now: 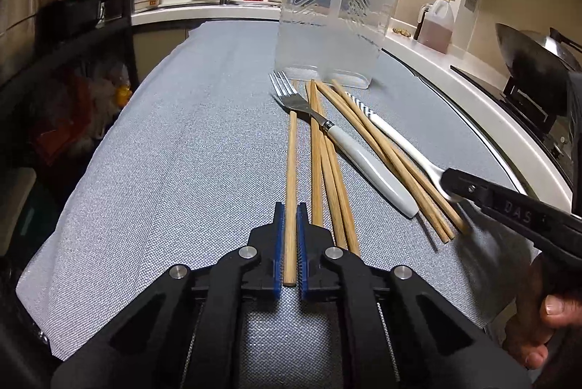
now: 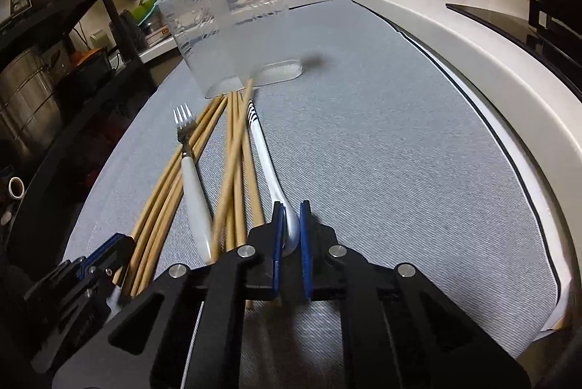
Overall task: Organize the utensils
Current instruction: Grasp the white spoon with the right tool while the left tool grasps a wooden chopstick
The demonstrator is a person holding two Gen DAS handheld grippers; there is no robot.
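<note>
Here the left claw (image 1: 290, 243) is closed on one chopstick (image 1: 291, 171), the right claw (image 2: 290, 232) on the spoon (image 2: 267, 167); both lie lengthwise straight ahead toward the clear bin (image 1: 333, 25) on the desk (image 1: 163, 152).

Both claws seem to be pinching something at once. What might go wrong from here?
The left gripper pinches one chopstick near its end, so it may droop or swing when lifted. The right gripper grips the white spoon, which has chopsticks crossing beside it; lifting could drag them. The clear plastic container looks light and may tip if bumped.
</note>
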